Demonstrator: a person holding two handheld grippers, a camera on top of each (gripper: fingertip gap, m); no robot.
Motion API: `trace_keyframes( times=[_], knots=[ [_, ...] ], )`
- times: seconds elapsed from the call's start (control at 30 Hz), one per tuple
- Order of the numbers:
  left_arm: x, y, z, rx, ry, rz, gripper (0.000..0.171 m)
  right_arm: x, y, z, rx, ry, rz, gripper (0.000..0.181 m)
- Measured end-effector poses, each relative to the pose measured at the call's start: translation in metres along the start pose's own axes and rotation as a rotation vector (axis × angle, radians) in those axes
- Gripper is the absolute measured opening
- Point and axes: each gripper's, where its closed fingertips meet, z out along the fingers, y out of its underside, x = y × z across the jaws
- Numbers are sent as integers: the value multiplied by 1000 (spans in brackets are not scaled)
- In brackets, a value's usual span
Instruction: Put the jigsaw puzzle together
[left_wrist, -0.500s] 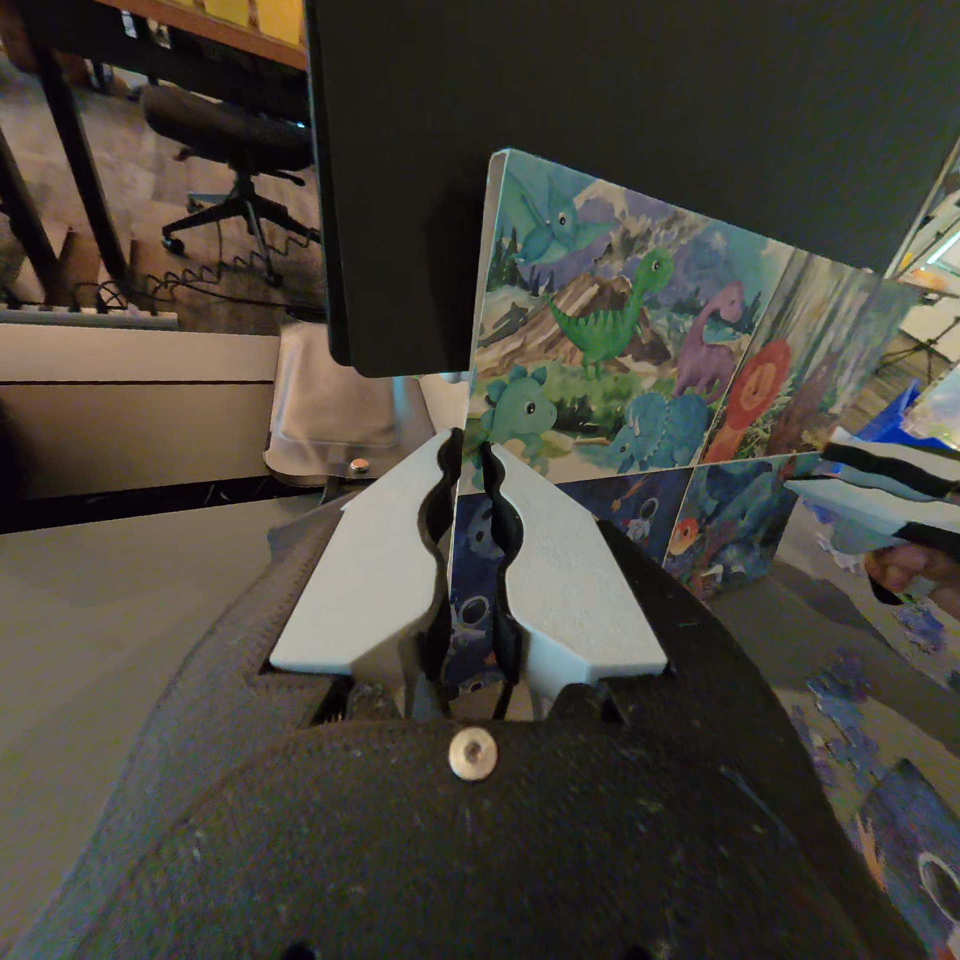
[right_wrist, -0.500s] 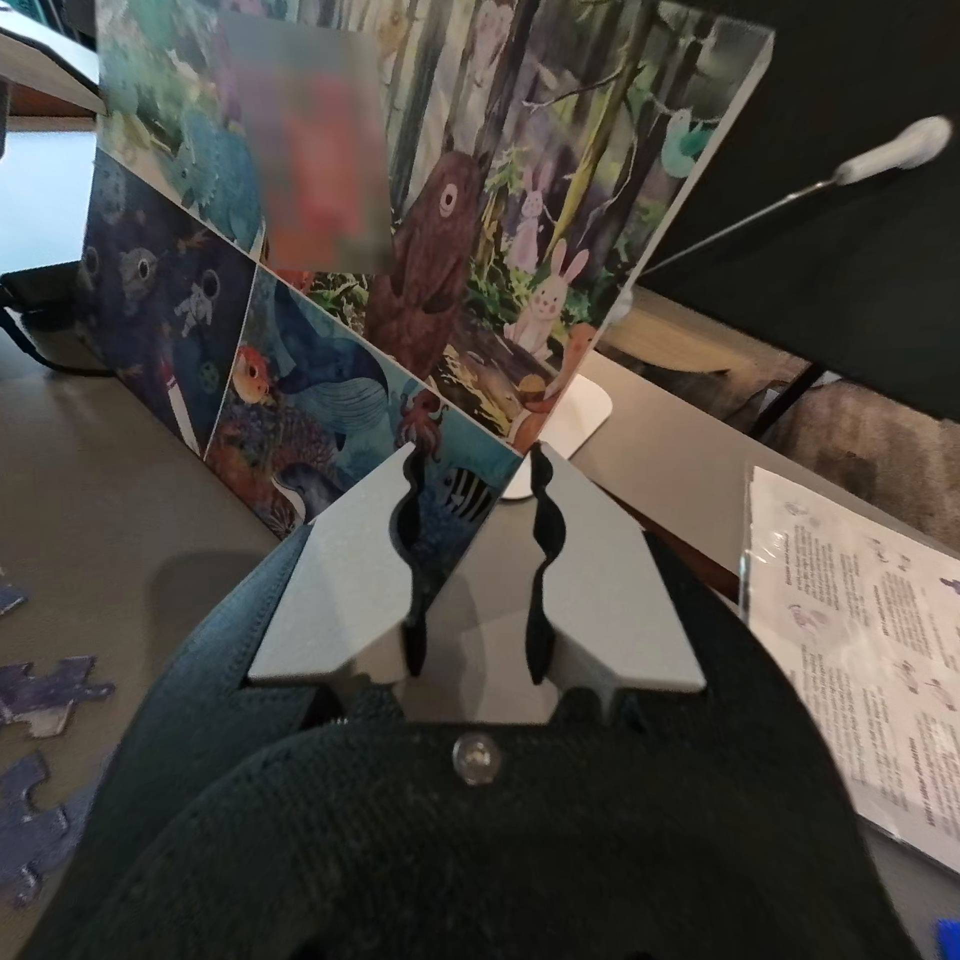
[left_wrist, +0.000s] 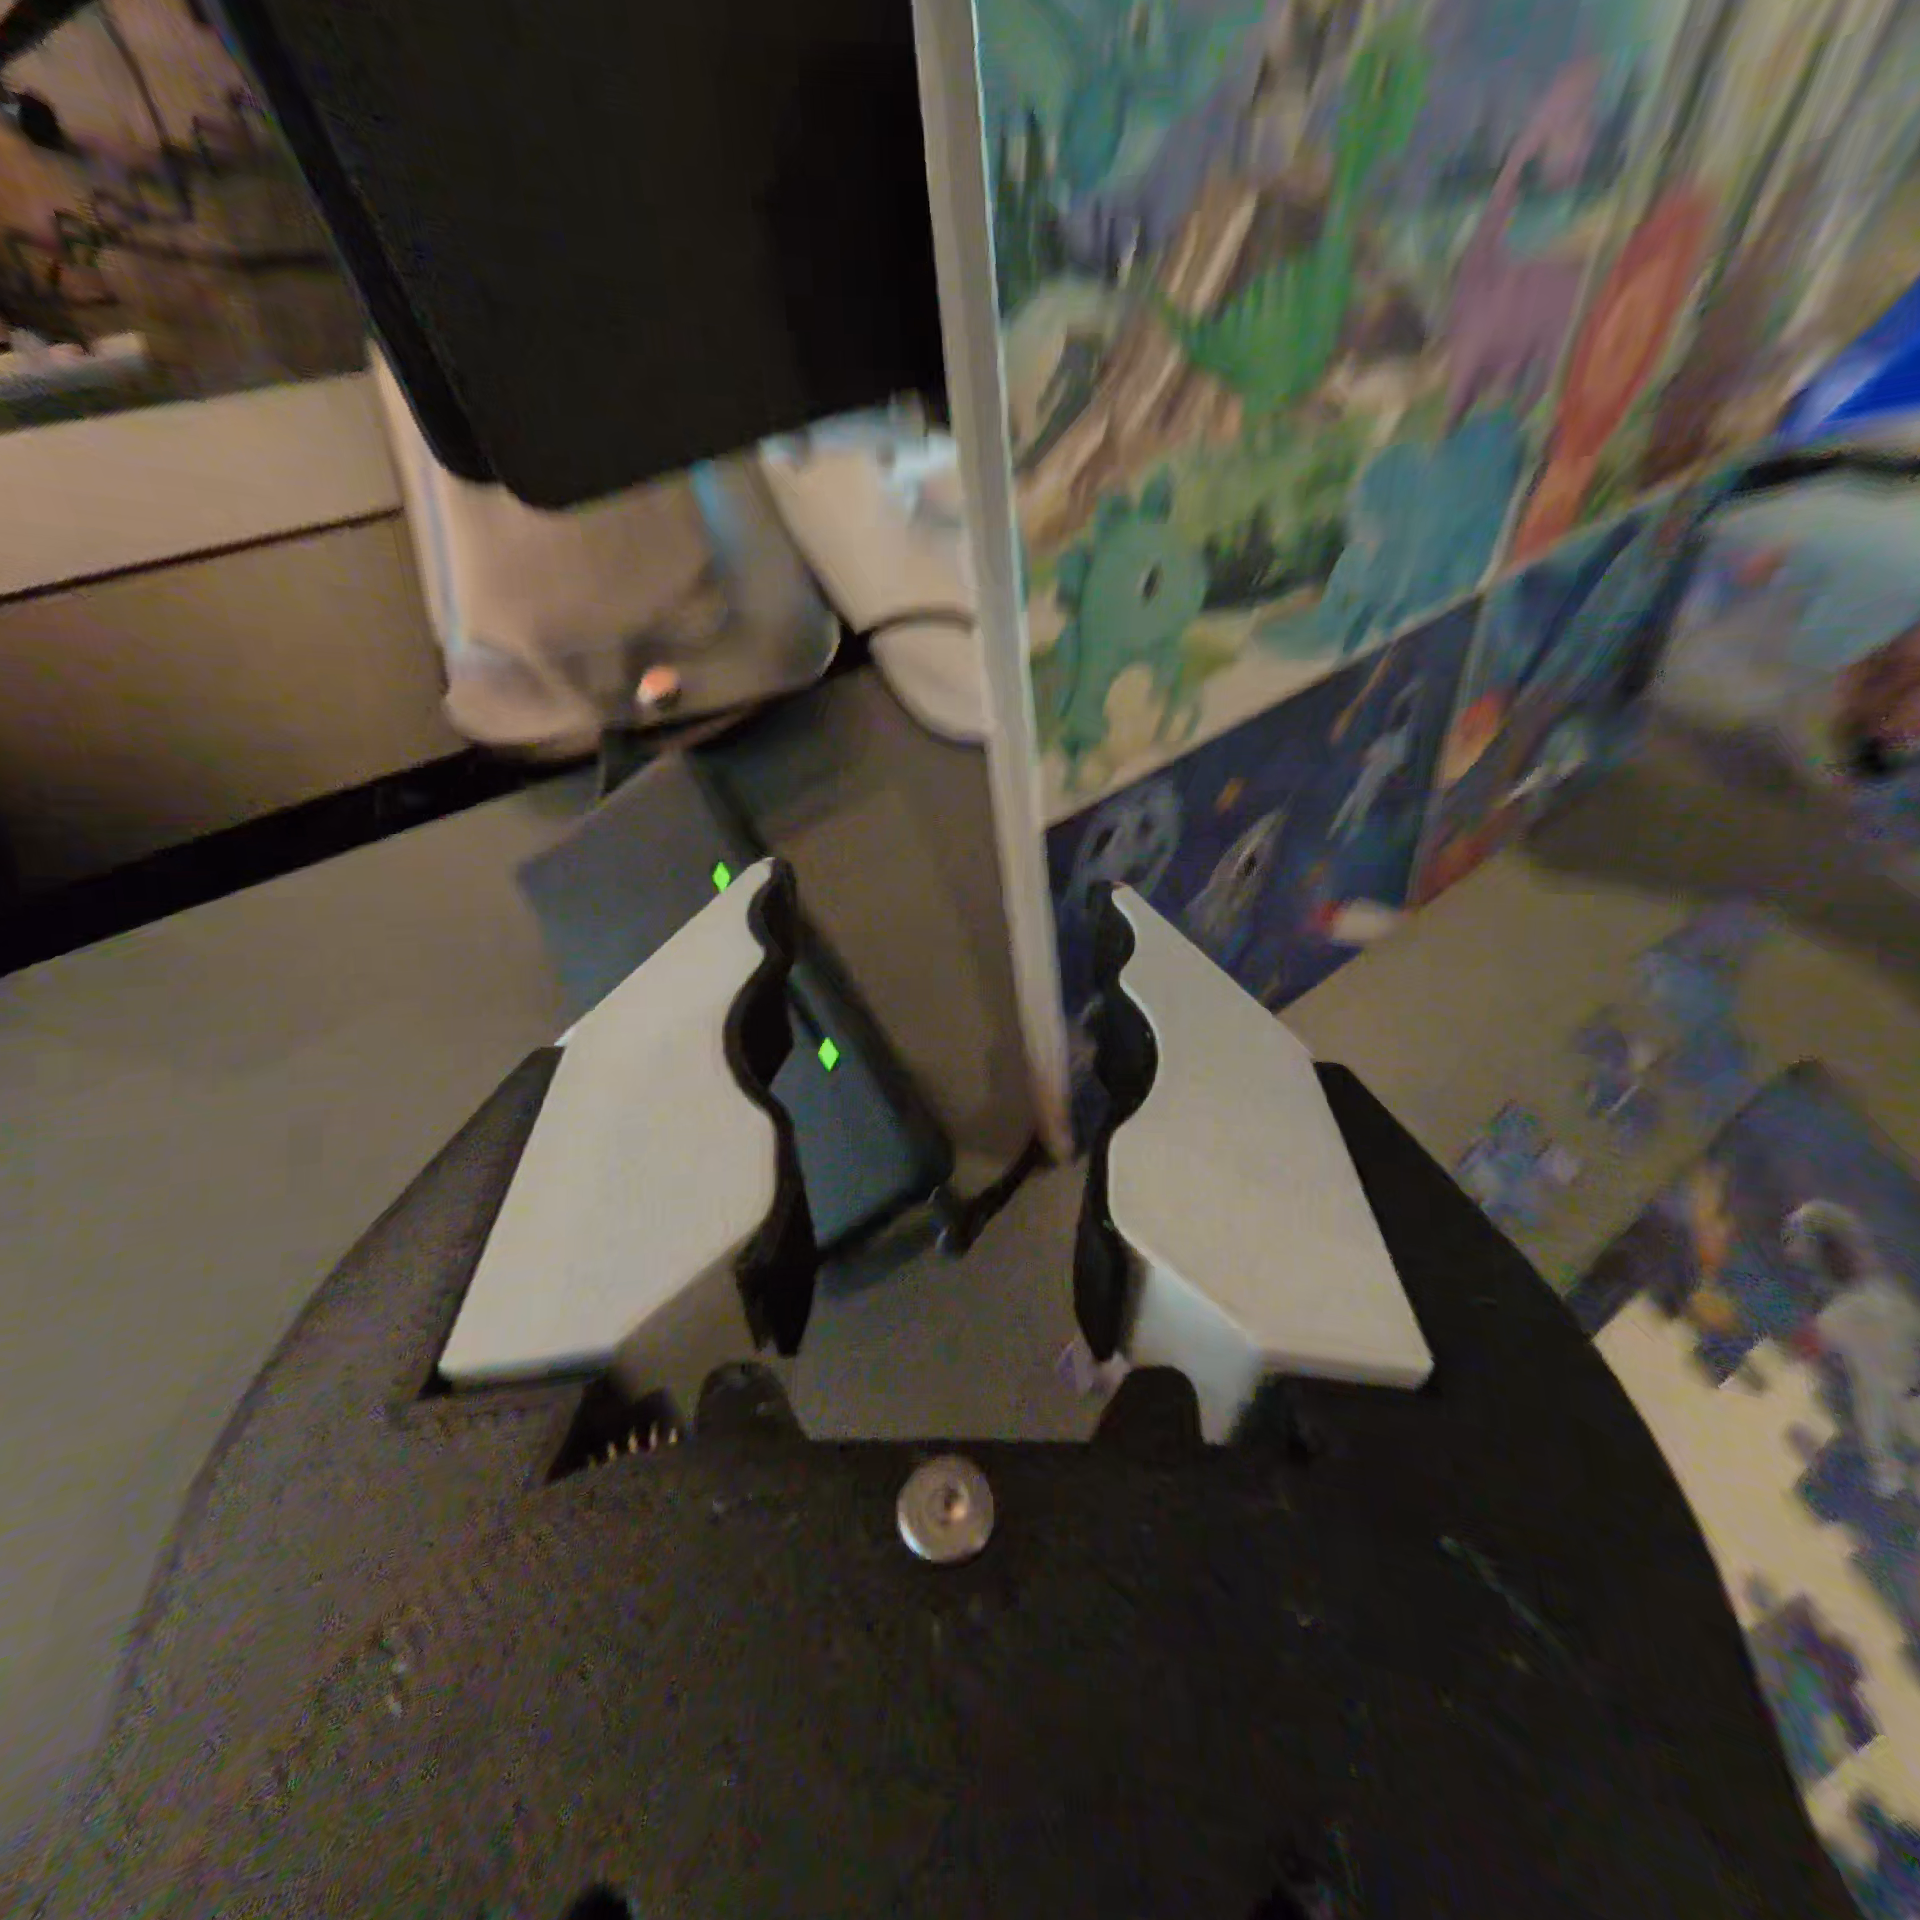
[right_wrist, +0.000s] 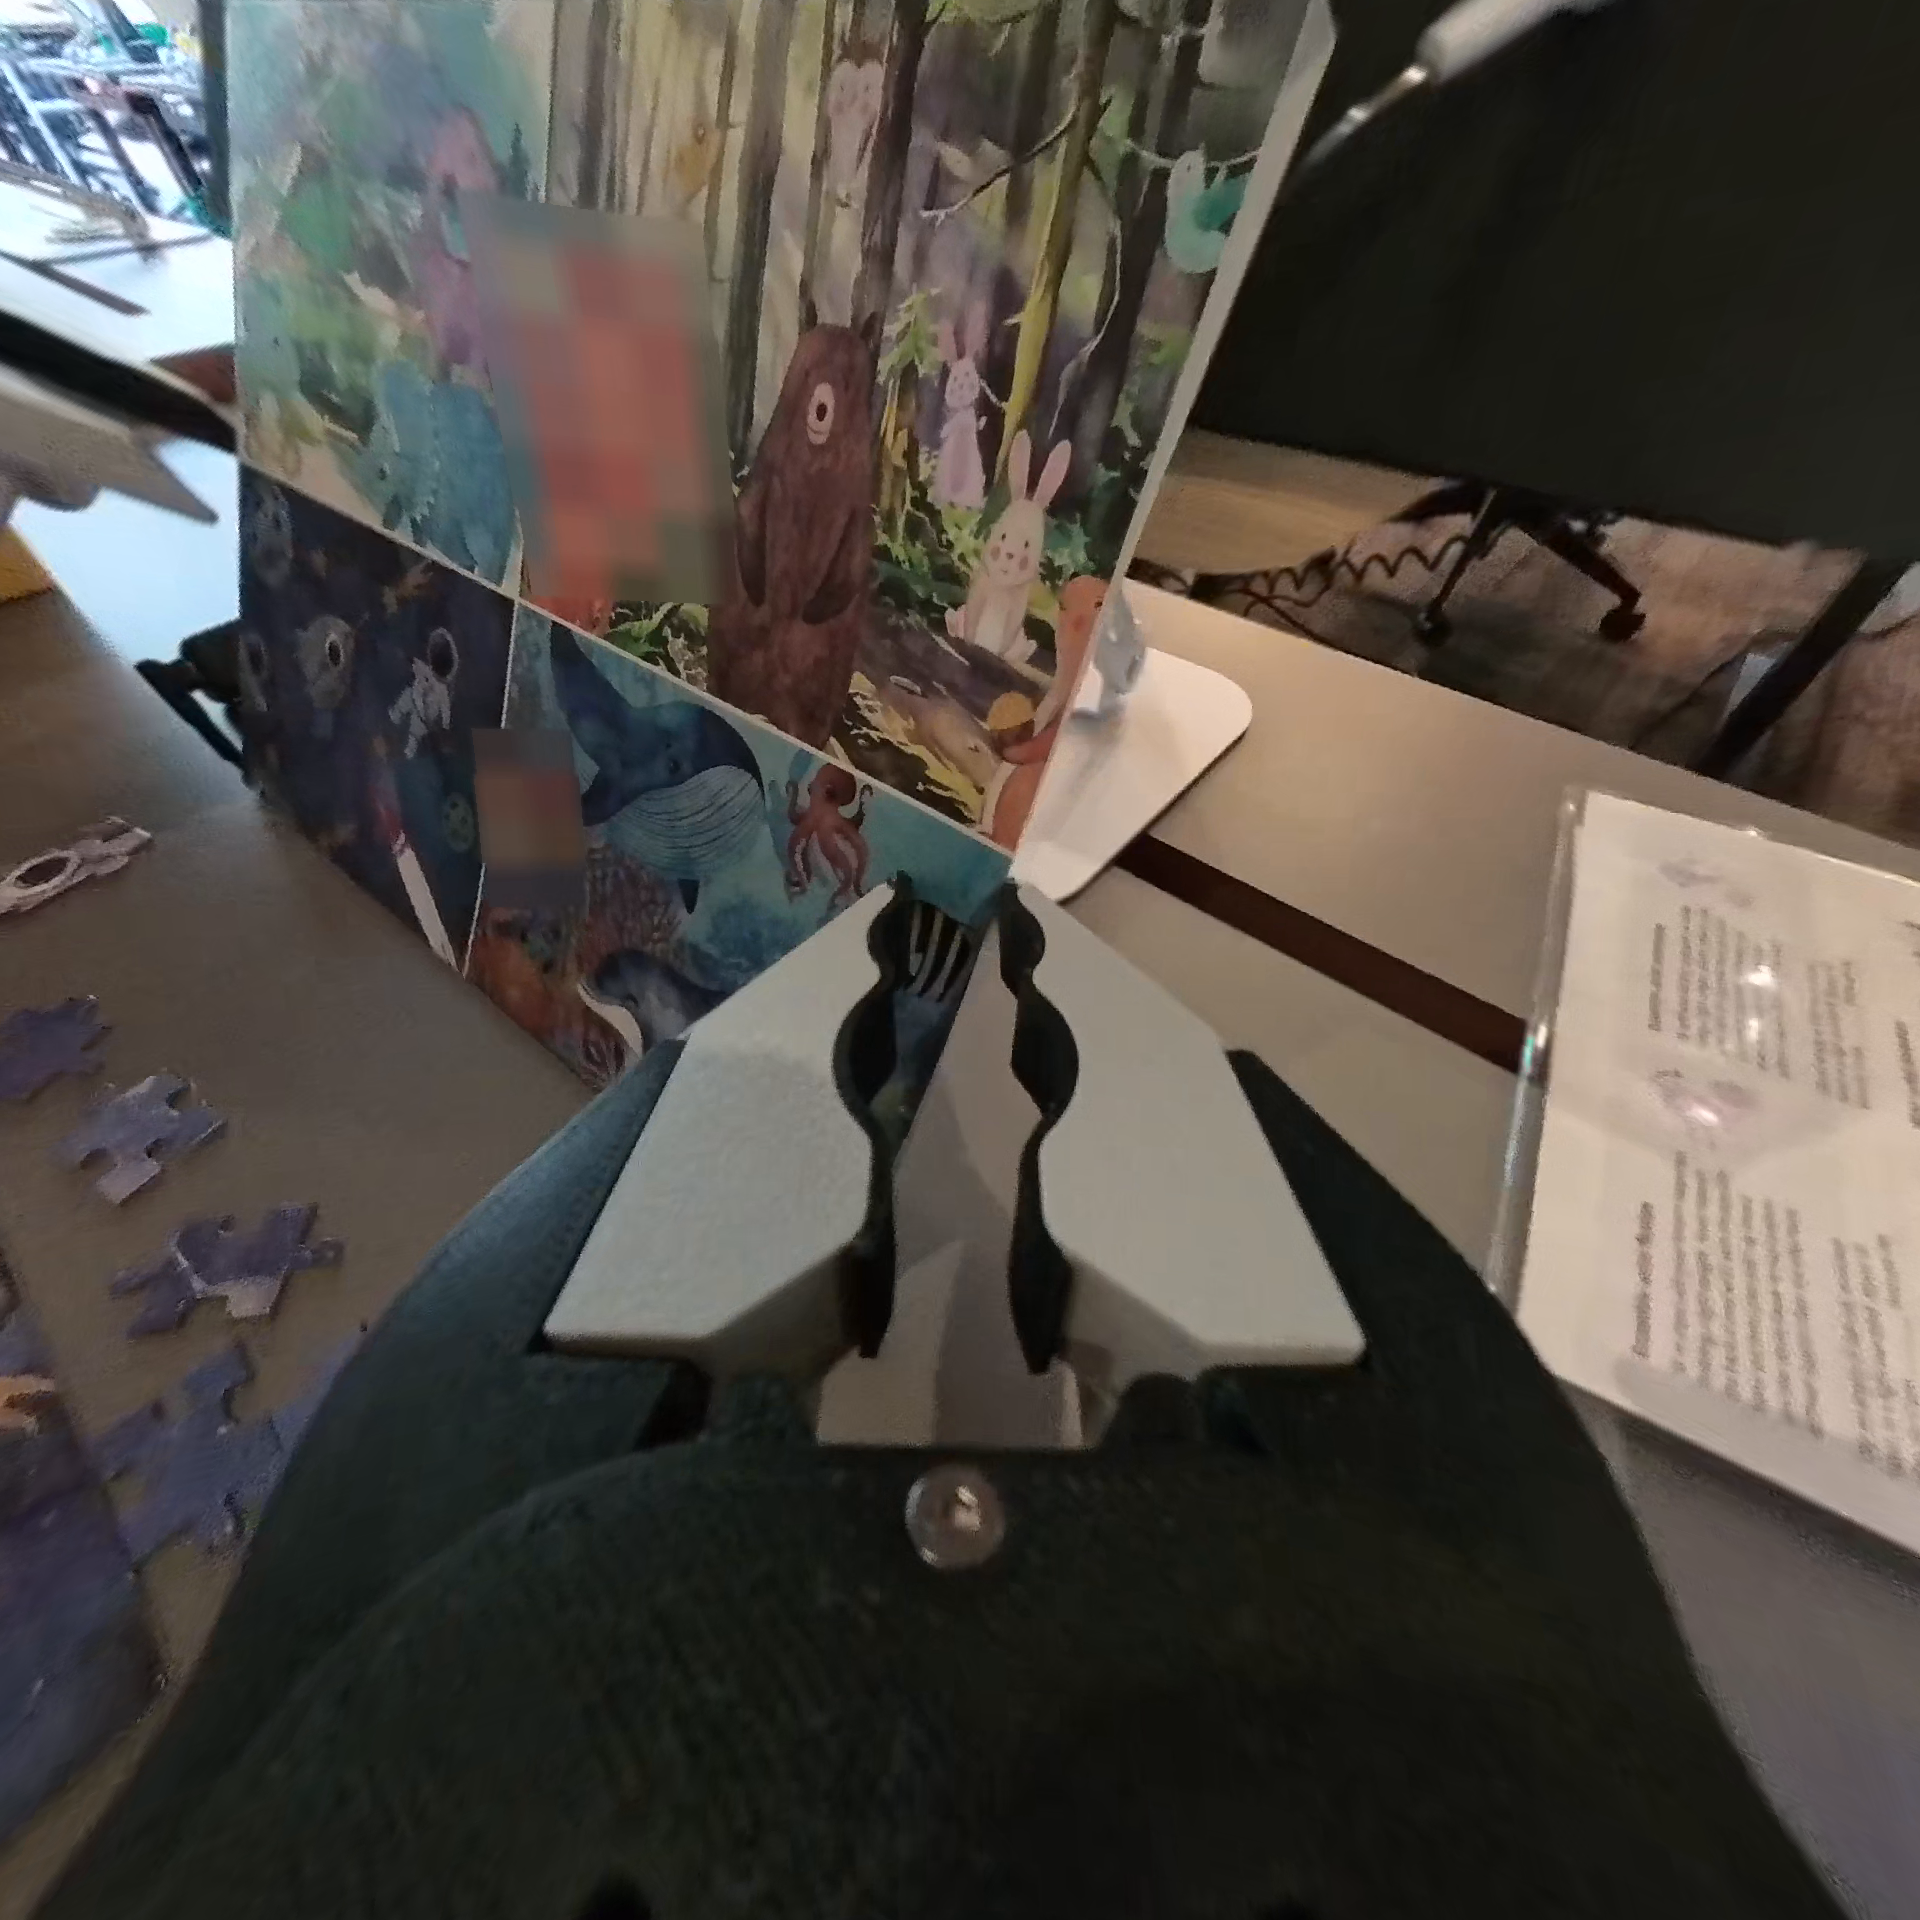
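On the grey table (right_wrist: 260, 966) the picture board (right_wrist: 665, 582) stood upright on its long edge, leaning toward the dark monitor (left_wrist: 623, 208) behind it, and I judged I was at the setting-up step: propping the reference picture before any piece was joined. My left gripper (left_wrist: 940, 1029) had its jaws wide apart around the board's white end edge, the edge lying close to the inner finger but not clamped, as far as the blur let me tell. My right gripper (right_wrist: 951, 1039) was narrower, with the board's lower corner between its pads; whether it truly pinched the corner or only bracketed it I could not tell. The loose puzzle pieces (right_wrist: 223, 1262) lay flat on the table to the left of the board, untouched. I judged the next move called for drawing both grippers clear without tipping the board, then going down for a piece.

Only the left wrist view showed the board's thin edge, a dark device with small green lights (left_wrist: 727, 1039) on the table behind it, and a partly assembled patch (left_wrist: 1766, 1299). Only the right wrist view showed the printed sheet in a clear holder (right_wrist: 1745, 1143), the white stand base (right_wrist: 1143, 769), and the board's forest and sea panels sharply.
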Motion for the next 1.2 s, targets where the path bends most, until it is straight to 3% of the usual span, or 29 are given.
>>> trace_keyframes(
  times=[0.13, 0.23, 0.37, 0.5, 0.67, 0.83, 0.93, 1.03, 1.1, 1.2],
  knots=[
    [-29, 45, -4, -225, -239, 155, 66, 11, 5, -8, -1, 0, 49, 15],
    [-40, 69, 6, -340, -294, 157, 73, 17, 7, -11, -6, 4, 59, 15],
    [-47, 71, 11, -341, -325, 135, 69, 16, 7, -13, -12, 27, 25, 16],
    [-82, 61, 4, -279, -503, 174, 47, 16, 7, -9, -7, 41, 24, 17],
    [-103, 58, 5, -218, -573, 158, 45, 11, 6, -7, -4, 50, 6, 18],
    [-71, 18, -11, -49, -466, 160, 43, 11, 4, -8, -12, 54, -21, 20],
    [-16, 1, -7, 49, -160, 69, 44, 13, 3, -10, -12, 42, -4, 24],
    [28, -4, -3, 68, 127, -61, 54, 13, 1, -14, -18, 28, 15, 30],
    [36, 0, 3, 53, 182, -101, 57, 11, 2, -15, -29, 16, 32, 34],
    [33, 15, 18, 1, 134, -84, 56, 8, 9, -12, -63, -8, 56, 41]
  ],
)
